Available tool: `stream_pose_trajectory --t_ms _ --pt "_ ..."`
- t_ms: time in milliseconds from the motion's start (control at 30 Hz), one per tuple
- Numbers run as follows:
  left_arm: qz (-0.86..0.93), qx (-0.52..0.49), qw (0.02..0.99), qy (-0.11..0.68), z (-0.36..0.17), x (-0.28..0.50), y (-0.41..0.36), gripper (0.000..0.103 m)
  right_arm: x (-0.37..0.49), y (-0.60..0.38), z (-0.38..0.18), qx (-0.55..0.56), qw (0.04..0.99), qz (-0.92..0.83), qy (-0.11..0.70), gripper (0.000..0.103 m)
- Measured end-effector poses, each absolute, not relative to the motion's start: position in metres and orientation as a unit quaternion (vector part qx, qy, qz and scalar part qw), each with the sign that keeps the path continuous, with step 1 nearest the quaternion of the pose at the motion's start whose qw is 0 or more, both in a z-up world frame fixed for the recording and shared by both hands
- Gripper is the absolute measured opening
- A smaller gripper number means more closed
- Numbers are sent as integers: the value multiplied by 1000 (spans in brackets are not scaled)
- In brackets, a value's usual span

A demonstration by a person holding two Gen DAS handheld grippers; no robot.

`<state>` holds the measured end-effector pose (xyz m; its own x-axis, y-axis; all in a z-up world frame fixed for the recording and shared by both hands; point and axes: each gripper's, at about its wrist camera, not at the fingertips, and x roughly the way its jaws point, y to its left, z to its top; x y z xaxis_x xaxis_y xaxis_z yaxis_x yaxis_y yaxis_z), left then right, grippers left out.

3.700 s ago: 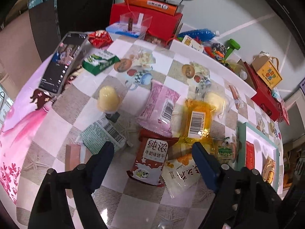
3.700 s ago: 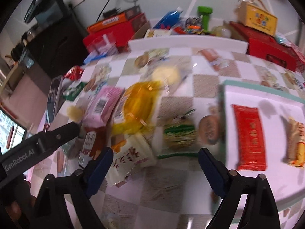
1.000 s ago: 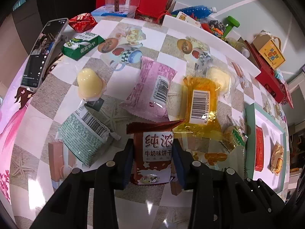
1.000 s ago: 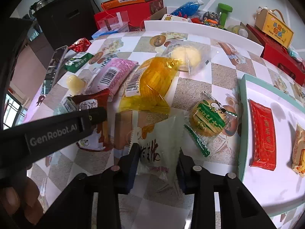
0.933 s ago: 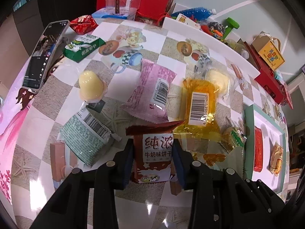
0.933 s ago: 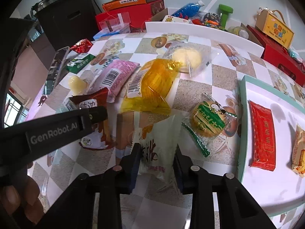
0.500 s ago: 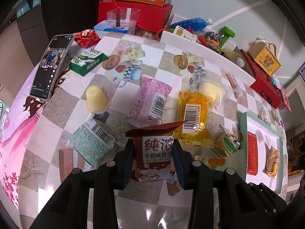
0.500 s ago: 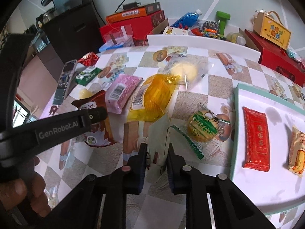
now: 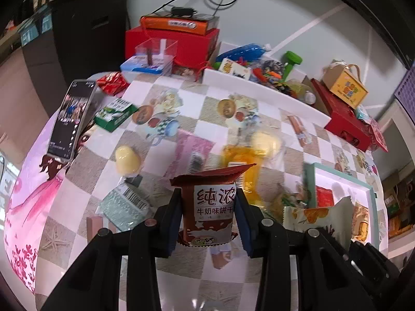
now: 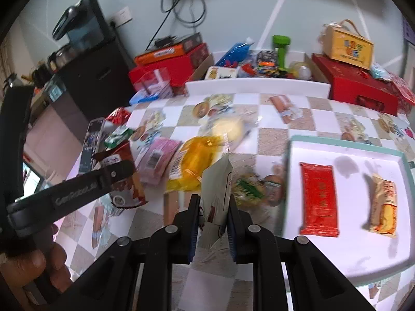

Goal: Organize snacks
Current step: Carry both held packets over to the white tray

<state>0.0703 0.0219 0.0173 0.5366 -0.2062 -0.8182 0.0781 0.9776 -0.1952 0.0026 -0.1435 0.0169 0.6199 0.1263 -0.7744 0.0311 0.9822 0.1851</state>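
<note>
Left gripper (image 9: pixel 209 216): clamped on brown biscuit packet (image 9: pixel 211 207), held upright, clear of the table for carrying.
Right gripper (image 10: pixel 212 221): pinching white snack packet (image 10: pixel 217 189) edge-on.
Ahead-right: tray (image 10: pixel 347 145) holding red packet (image 10: pixel 318 198), the likely destination.
Ahead-left: unsorted yellow packet (image 10: pixel 193 164).

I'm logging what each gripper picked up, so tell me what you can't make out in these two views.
- White packet, right wrist view: seen edge-on in the right gripper, its printed face turned away.
- Brown biscuit packet, left wrist view: its sides are covered by the left gripper.
- Pink packet and yellow packet, left wrist view: motion-blurred, barcodes unreadable.
</note>
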Motion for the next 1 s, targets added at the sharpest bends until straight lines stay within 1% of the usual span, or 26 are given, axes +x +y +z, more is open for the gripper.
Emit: stream_pose_trajectory --t_ms 300,633,833,1000 --pt "-139 -26 878 458 33 59 -30 40 -8 -223 22 138 891 -79 426 21" --pt "-246 54 856 452 37 28 -130 40 -58 -337 24 222 862 -223 397 21" --pt "-303 106 829 457 26 1 -184 40 -91 -382 24 246 842 -284 387 21" --pt "-328 133 805 476 6 -12 -213 40 -98 -396 13 257 830 -291 401 21"
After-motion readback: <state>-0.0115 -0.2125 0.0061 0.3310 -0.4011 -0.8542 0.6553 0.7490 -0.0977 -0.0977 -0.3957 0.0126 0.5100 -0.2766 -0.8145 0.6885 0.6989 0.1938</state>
